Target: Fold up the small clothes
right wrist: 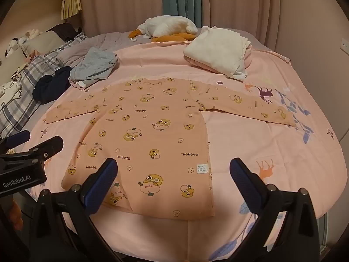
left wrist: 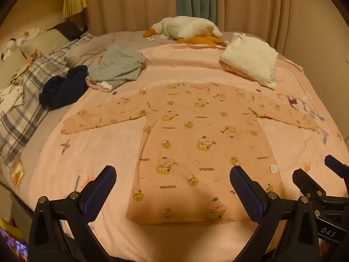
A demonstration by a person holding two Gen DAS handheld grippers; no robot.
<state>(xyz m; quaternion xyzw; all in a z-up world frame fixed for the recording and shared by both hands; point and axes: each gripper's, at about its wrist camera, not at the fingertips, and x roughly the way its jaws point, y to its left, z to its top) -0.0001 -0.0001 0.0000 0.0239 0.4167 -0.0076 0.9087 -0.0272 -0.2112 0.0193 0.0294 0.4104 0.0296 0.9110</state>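
A small pink long-sleeved shirt (left wrist: 192,135) printed with yellow cartoon figures lies flat on the pink bedsheet (left wrist: 87,157), both sleeves spread out, hem toward me. My left gripper (left wrist: 173,172) hangs open above the hem's left half with nothing between its fingers. In the right wrist view the same shirt (right wrist: 148,135) lies spread, and my right gripper (right wrist: 174,166) stands open over the hem's right corner, above the cloth and holding nothing. Each gripper shows at the edge of the other's view: the right gripper (left wrist: 320,174) and the left gripper (right wrist: 32,144).
At the back left lie a crumpled grey garment (left wrist: 117,65) and a dark navy one (left wrist: 63,87). A folded white and pink pile (left wrist: 248,61) sits at the back right, a plush goose (left wrist: 187,28) behind it. Plaid pillows (left wrist: 26,91) line the left; curtains hang behind.
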